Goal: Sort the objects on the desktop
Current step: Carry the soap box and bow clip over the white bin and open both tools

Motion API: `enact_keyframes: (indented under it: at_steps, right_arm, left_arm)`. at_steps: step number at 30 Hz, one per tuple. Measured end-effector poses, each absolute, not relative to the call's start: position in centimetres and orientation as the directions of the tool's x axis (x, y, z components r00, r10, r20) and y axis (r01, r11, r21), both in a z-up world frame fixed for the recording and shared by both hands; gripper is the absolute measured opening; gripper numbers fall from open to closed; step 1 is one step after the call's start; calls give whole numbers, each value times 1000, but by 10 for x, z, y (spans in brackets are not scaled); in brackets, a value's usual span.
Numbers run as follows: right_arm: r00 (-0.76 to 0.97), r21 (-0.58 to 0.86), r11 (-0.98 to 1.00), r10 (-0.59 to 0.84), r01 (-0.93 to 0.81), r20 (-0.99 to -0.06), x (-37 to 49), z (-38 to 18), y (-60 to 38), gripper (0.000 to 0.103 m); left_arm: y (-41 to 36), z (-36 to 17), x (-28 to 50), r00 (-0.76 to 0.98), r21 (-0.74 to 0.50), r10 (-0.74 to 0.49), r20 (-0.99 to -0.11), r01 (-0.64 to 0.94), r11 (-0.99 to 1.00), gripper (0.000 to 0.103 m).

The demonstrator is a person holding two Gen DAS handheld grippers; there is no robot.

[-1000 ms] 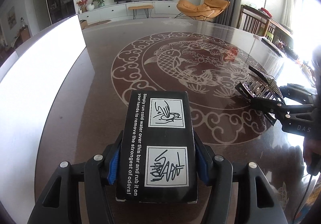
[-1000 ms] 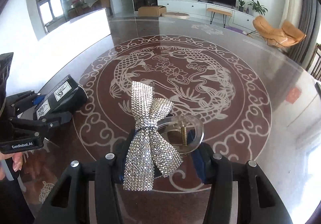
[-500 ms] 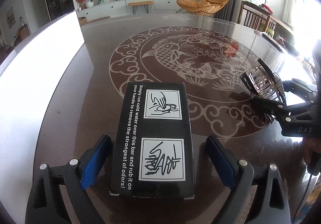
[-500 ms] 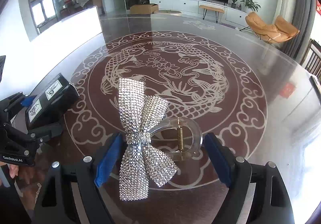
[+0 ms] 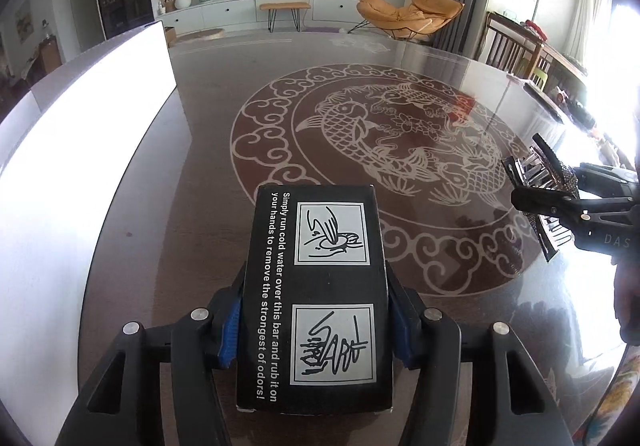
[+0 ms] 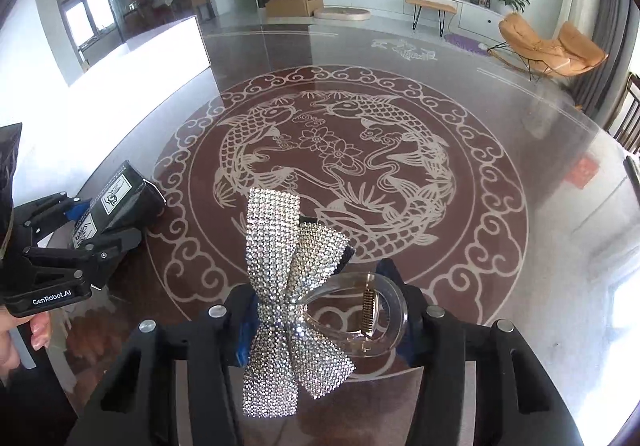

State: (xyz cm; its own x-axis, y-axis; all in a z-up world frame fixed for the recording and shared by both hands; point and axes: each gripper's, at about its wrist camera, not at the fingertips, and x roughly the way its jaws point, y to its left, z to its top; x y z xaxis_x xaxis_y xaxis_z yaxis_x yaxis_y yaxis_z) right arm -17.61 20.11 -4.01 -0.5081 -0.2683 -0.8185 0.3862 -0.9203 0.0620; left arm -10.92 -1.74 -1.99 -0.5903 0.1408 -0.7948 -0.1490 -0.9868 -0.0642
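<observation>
Plainly, each hand already has its thing, so the coming move turns on how each lies in its claw rather than on any reach. The left claw [image 5: 316, 326] has just been closing, and its blue pads [image 5: 230, 330] now press the two long sides of the black box [image 5: 316, 286], which sits squarely between them. The box's long axis runs straight ahead along the fingers, its far end pointing toward the carved fish medallion [image 5: 384, 162] in the table [image 5: 200, 206] and its near end back toward the camera; its printed face is turned up. The right claw [image 6: 328, 318] has likewise just been closing and now grips the rhinestone bow hair clip [image 6: 288, 286] across its clear curved body, bow to the left and spring to the right. The bow's long axis runs away from the claw, one tail pointing toward the medallion and the other hanging back toward the camera. Taking the medallion as the mark, the box sits at its left rim and the clip at its near rim, well apart. Whether either thing is lifted off the table I cannot say for certain, as the glossy top hides any gap.
</observation>
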Motion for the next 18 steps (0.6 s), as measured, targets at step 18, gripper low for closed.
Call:
enact_keyframes:
  at_steps: [18]
  right_arm:
    - [-464,122,-690,-596,713,-656,-174,96,-36,53]
  left_arm:
    - [-250,126,-46,-750,-152,-81,-657,236,-960,58]
